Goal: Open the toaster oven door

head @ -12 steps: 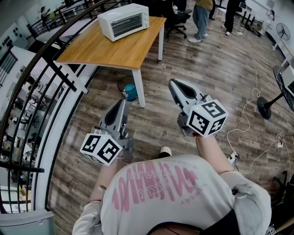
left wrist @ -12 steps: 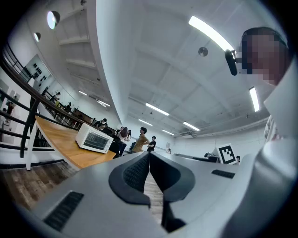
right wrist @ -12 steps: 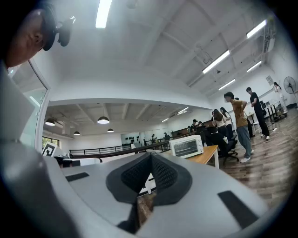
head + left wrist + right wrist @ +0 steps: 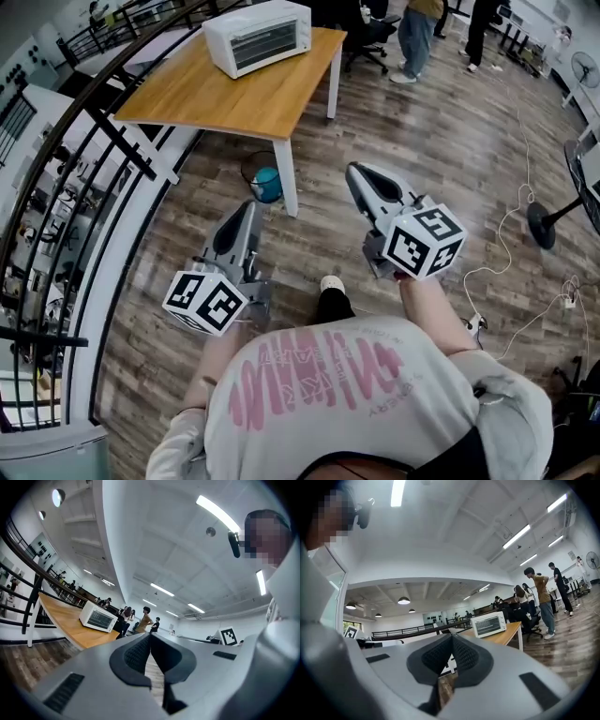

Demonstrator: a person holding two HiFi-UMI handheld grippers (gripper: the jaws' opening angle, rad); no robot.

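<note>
Wooden boards make up the floor (image 4: 441,150). A person in a white shirt (image 4: 356,394) with pink print stands on it and holds a gripper in each hand.

The left gripper (image 4: 247,206) is at the left, low and near the person. Its two jaws are pressed together at the tips, and nothing is between them. The right gripper (image 4: 355,172) is at the right and a bit farther out. Its jaws are pressed together too, and it holds nothing. Both grippers point away from the person, toward the far side of the room.

The white toaster oven (image 4: 258,36) sits at the far end of a light brown wooden surface (image 4: 253,103). It is far from the person and to the left. Its glass door faces the person and is closed. The toaster oven is well apart from both grippers, and neither one touches it.

A round bin (image 4: 248,167) with something blue in it stands on the floor by the near leg of the surface. A black railing (image 4: 122,145) runs along the left side. Some people (image 4: 412,28) stand far off beyond the surface, near a black chair (image 4: 361,42). A white cable (image 4: 506,234) lies on the floor at the right.
</note>
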